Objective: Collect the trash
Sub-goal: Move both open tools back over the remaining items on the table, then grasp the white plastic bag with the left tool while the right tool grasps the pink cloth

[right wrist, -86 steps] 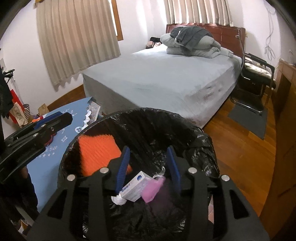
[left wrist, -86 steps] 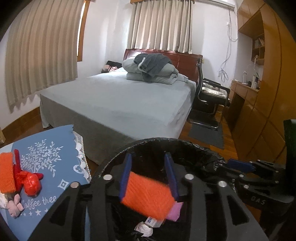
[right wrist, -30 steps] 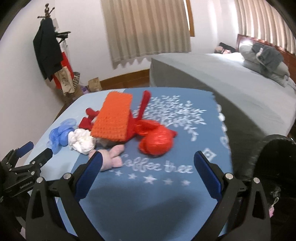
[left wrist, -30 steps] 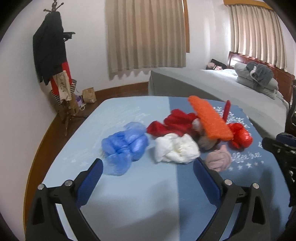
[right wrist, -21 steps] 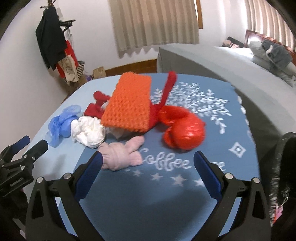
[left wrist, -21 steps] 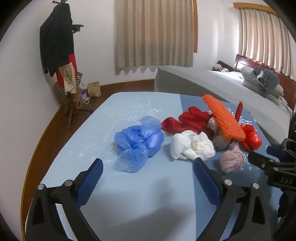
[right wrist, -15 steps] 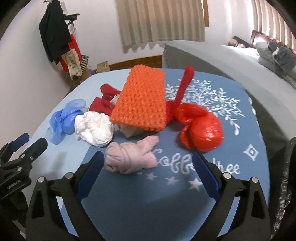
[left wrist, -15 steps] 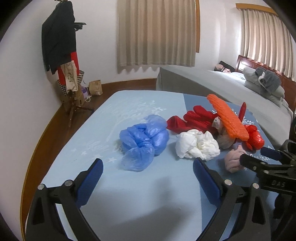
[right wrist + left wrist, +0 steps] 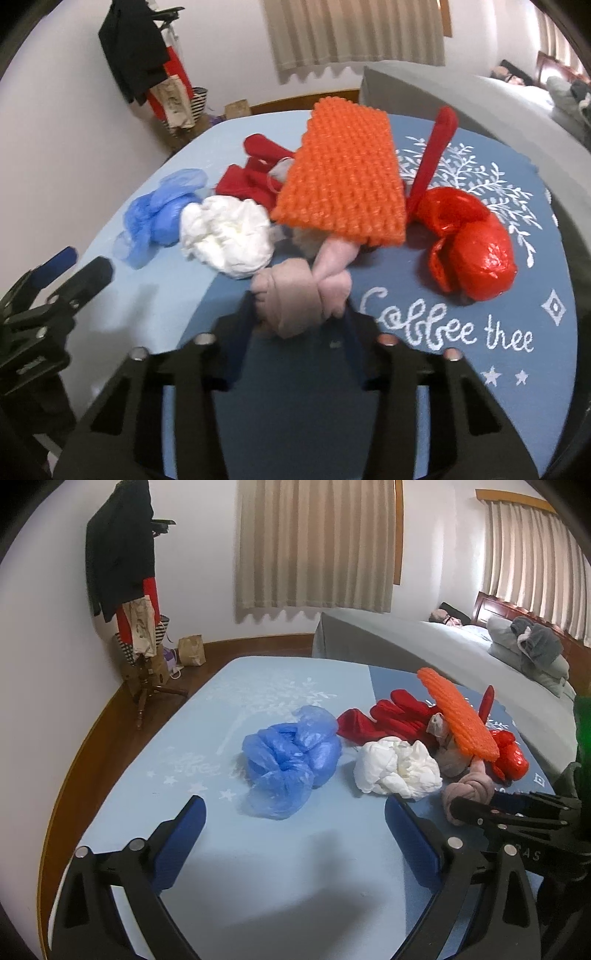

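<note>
Right wrist view — right tool point(image 9: 299, 314) closing around knotted pink cloth point(image 9: 303, 291), long axis crosswise; left tool point(image 9: 295, 827) spread.

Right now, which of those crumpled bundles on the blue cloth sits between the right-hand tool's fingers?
The knotted pink bundle. The right gripper is closing around it, while the white wad, blue plastic bag and red bag lie farther off, untouched.

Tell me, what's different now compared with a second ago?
The right gripper has dropped toward the table and its jaws, wide apart a second ago, are closing around the knotted pink cloth. The left gripper edged closer to the blue plastic bag, staying open and empty. The white wad, orange mesh and red bag lie as before.
</note>
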`<state>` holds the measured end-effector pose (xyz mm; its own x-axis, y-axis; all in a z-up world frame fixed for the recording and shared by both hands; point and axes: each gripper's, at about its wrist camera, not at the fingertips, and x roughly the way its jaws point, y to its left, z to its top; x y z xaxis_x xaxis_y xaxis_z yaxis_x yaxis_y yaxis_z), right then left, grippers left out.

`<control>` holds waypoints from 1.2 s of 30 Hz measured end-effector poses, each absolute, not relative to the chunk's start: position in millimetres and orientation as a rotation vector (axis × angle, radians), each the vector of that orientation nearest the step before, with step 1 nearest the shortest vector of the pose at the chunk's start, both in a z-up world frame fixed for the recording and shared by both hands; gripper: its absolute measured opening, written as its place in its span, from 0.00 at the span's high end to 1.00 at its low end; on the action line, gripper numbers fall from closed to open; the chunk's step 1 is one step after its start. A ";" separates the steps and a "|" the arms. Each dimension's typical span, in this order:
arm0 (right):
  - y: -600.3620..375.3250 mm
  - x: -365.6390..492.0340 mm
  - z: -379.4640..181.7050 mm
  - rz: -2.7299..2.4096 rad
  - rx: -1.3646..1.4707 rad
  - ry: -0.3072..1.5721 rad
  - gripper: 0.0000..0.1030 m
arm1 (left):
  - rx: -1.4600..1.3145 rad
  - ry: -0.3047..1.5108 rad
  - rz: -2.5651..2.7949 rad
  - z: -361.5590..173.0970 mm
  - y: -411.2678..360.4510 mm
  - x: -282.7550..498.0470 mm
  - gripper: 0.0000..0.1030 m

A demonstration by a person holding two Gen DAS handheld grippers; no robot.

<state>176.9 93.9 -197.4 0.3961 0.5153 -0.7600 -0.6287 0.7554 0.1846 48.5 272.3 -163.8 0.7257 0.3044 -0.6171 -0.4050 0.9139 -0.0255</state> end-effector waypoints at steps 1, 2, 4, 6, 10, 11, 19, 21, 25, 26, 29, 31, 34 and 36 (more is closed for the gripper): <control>91.5 175.5 -195.0 0.726 -0.140 0.902 0.66 | -0.164 0.649 0.390 -163.7 270.5 50.0 0.08; 88.0 174.3 -192.0 0.726 -0.136 0.895 0.66 | -0.164 0.647 0.384 -163.2 268.8 51.8 0.08; 79.6 172.5 -186.8 0.720 -0.130 0.884 0.66 | -0.163 0.646 0.369 -162.6 264.3 57.4 0.08; 68.8 171.0 -182.5 0.709 -0.129 0.873 0.66 | -0.161 0.646 0.352 -163.0 259.1 63.8 0.08; 44.6 173.0 -177.1 0.671 -0.107 0.867 0.66 | -0.157 0.645 0.311 -162.1 245.0 82.1 0.08; 40.3 174.1 -177.1 0.665 -0.104 0.868 0.66 | -0.152 0.644 0.300 -162.1 240.1 88.4 0.08; 12.5 179.8 -179.7 0.621 -0.091 0.872 0.66 | -0.148 0.678 0.261 -170.8 221.8 129.8 0.08; 9.2 181.8 -181.9 0.614 -0.083 0.876 0.66 | -0.139 0.705 0.269 -176.6 219.5 140.1 0.08; 3.5 186.5 -186.6 0.604 -0.075 0.887 0.66 | -0.152 0.767 0.257 -188.0 219.7 152.0 0.19; 2.7 187.0 -187.2 0.603 -0.071 0.889 0.66 | -0.155 0.778 0.251 -189.5 220.4 153.8 0.23; 1.7 187.9 -188.4 0.603 -0.066 0.893 0.66 | -0.161 0.795 0.239 -192.0 221.0 155.8 0.39; 0.8 187.0 -188.3 0.605 -0.062 0.894 0.66 | -0.150 0.782 0.238 -189.8 218.2 153.4 0.50; 1.6 186.9 -185.6 0.608 -0.060 0.891 0.66 | -0.140 0.763 0.243 -185.7 216.3 150.1 0.61; 0.2 185.7 -182.4 0.610 -0.058 0.886 0.66 | -0.145 0.750 0.242 -181.4 216.1 144.3 0.66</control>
<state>185.7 0.2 -182.4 0.4751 0.4750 -0.7407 -0.5217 0.8299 0.1976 144.3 216.1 -181.4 0.7057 0.1652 -0.6890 -0.2682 0.9623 -0.0440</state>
